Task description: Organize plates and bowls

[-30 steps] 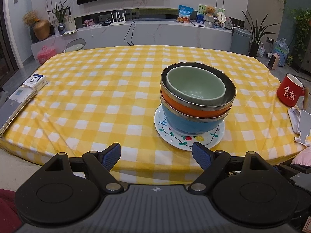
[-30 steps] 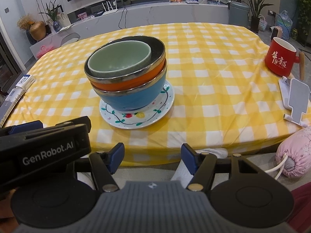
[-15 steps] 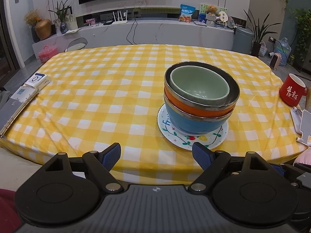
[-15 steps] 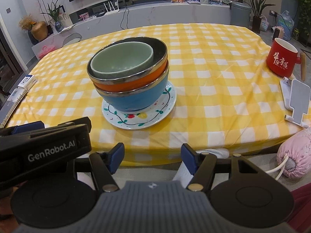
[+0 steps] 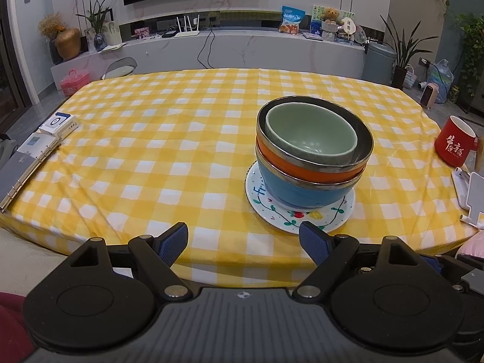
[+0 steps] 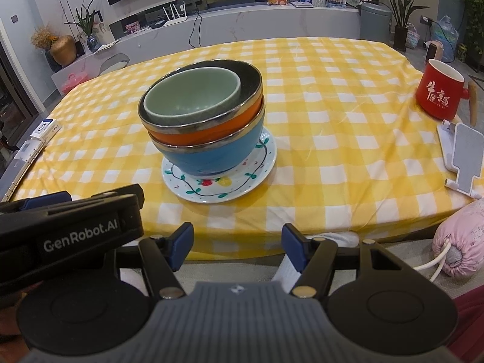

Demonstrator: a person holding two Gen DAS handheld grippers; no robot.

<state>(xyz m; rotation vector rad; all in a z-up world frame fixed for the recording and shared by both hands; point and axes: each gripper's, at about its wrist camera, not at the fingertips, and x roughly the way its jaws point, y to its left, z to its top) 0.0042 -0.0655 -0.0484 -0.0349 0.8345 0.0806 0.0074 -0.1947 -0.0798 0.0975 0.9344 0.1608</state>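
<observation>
Standing near the front edge of the bench [image 5: 181, 139], which wears a yellow-and-white checked cloth, the task's things form one neat stack. At the bottom lies a white plate [image 5: 341, 214] [image 6: 260, 169] painted with a dark vine line, small green leaves, a red fruit and a yellow one along its rim. On it sits a blue bowl [image 5: 302, 190] [image 6: 217, 154] with a metal rim. Nested inside that is an orange bowl [image 5: 302, 172] [image 6: 193, 136], also metal-rimmed, its dark steel lining showing at the top. Inside the orange one rests a smaller pale green bowl [image 5: 311, 133] [image 6: 190, 93], glossy and empty, sitting off-centre against one side of the lining.

The left gripper [image 5: 243, 242] hovers at the bench's near edge with its blue-padded jaws spread apart and nothing between them; the stack lies ahead and slightly to its right, not touched. The right gripper [image 6: 237, 248] hangs just off the front edge, jaws likewise parted and empty, with the stack ahead and a little to its left.

A red mug [image 6: 438, 90] with white characters stands well apart to the right, near a white phone stand [image 6: 462, 157]. A ring binder [image 5: 21, 172] lies on the bench's left edge.
</observation>
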